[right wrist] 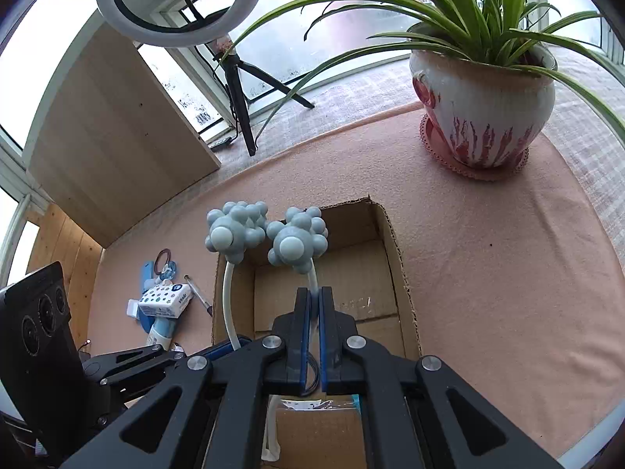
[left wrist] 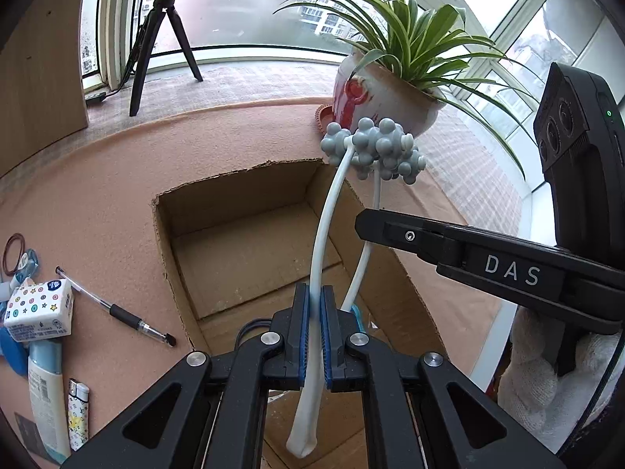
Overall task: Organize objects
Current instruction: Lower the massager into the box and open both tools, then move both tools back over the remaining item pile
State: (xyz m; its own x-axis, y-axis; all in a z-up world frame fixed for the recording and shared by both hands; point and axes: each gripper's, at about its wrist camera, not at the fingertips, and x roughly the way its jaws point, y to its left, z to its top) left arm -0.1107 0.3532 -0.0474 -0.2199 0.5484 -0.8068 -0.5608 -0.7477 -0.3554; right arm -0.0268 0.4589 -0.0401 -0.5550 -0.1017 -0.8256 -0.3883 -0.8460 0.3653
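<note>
A massager (left wrist: 375,148) with two curved white arms and grey knobbed ball heads (right wrist: 297,246) hangs above an open, empty cardboard box (left wrist: 234,179) on the pink cloth. My left gripper (left wrist: 315,293) is shut on one white arm, whose lower end sticks out below the pads. My right gripper (right wrist: 314,297) is shut on the other arm just under its ball head. In the left wrist view the right gripper (left wrist: 361,226) reaches in from the right, held by a white-gloved hand (left wrist: 547,371). The left gripper (right wrist: 230,348) shows at the box's (right wrist: 394,242) left wall.
A potted spider plant (right wrist: 484,109) stands behind the box to the right. Left of the box lie a pen (left wrist: 117,308), a tissue pack (left wrist: 39,308), a tube (left wrist: 47,383), a lighter (left wrist: 78,414) and hair rings (left wrist: 13,252). A tripod (left wrist: 156,39) and wooden board (right wrist: 117,129) stand behind.
</note>
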